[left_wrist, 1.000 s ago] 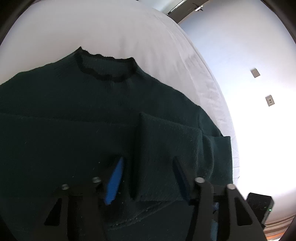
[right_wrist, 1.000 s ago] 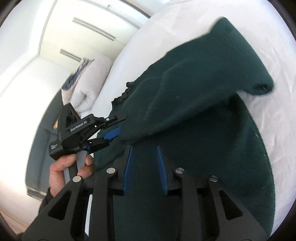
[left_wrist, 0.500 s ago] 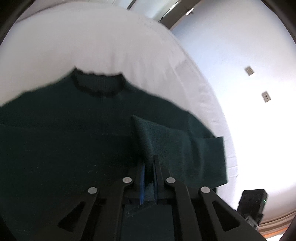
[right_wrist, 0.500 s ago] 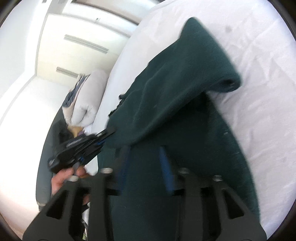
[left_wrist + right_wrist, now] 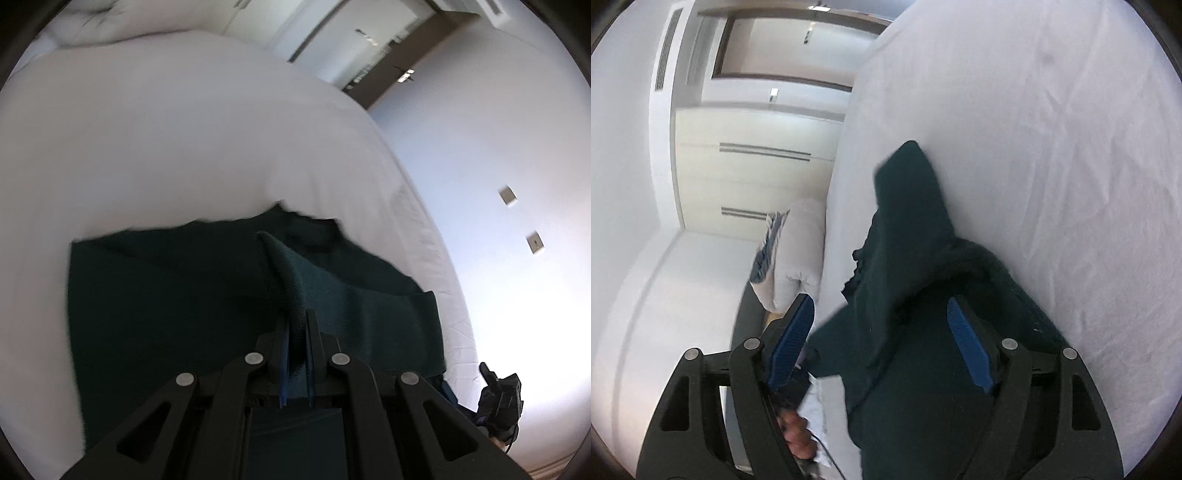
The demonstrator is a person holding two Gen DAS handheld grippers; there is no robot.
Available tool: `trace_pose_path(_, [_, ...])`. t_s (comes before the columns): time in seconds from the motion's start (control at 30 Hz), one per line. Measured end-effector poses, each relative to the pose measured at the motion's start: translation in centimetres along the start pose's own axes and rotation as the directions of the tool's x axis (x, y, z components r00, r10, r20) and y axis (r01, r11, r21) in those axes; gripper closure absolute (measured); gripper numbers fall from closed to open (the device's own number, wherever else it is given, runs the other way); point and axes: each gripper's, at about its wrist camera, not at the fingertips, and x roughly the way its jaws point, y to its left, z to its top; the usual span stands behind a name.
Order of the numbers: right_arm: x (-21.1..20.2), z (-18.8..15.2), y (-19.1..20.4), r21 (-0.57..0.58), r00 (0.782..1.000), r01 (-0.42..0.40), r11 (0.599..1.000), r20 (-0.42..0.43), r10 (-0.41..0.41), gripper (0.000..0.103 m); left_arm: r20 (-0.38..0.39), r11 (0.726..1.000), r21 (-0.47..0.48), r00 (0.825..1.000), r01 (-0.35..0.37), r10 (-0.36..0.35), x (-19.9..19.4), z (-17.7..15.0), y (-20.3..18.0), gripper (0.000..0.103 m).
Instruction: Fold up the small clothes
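A dark green knit sweater (image 5: 166, 302) lies on a white bed (image 5: 147, 147). My left gripper (image 5: 297, 354) is shut on a raised fold of the sweater, which stands up as a ridge (image 5: 288, 273) between the blue pads. In the right wrist view the sweater (image 5: 923, 369) is bunched and lifted, with a peak (image 5: 908, 177) pointing up the bed. My right gripper (image 5: 882, 350) is open, its blue pads (image 5: 967, 347) wide apart on either side of the cloth, holding nothing.
The bed's right edge (image 5: 436, 258) runs beside a white wall with two sockets (image 5: 533, 242). A small black device (image 5: 500, 398) sits at the lower right. A pillow (image 5: 798, 251) lies by the bed's far left, cupboards (image 5: 753, 158) behind.
My left gripper shut on the sweater fold and has lifted it, tilting upward. My right gripper opened wide and let go of the cloth. The sweater is more bunched.
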Motion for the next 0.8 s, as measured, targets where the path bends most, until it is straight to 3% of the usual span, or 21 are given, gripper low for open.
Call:
trace_pose_path(0.17, [1.8,-0.2,0.7,0.006,1.000,0.006,1.000,-0.003,-0.006,0.029,-0.034,0.999,0.013,0.998,-0.045,0.046,1.3,-2.1,1.8,0.096])
trace_pose_path(0.53, [3.7,0.8,1.7,-0.006,0.994,0.098,0.995,-0.041,-0.099,0.029,-0.032,0.998,-0.039,0.999,-0.040,0.039,1.6,-3.5,4.2,0.096])
trace_pose_path(0.73, [3.4,1.8,1.2,0.039,0.998,0.067,0.997,-0.004,-0.067,0.029,-0.020,0.997,-0.080,1.000,-0.017,0.015,1.7,-4.1,5.3,0.096])
trace_pose_path(0.8, [3.7,1.5,1.4,0.001,0.995,0.098,0.995,-0.012,-0.098,0.029,-0.015,0.996,-0.085,1.000,-0.017,0.015,1.7,-4.2,5.4,0.096])
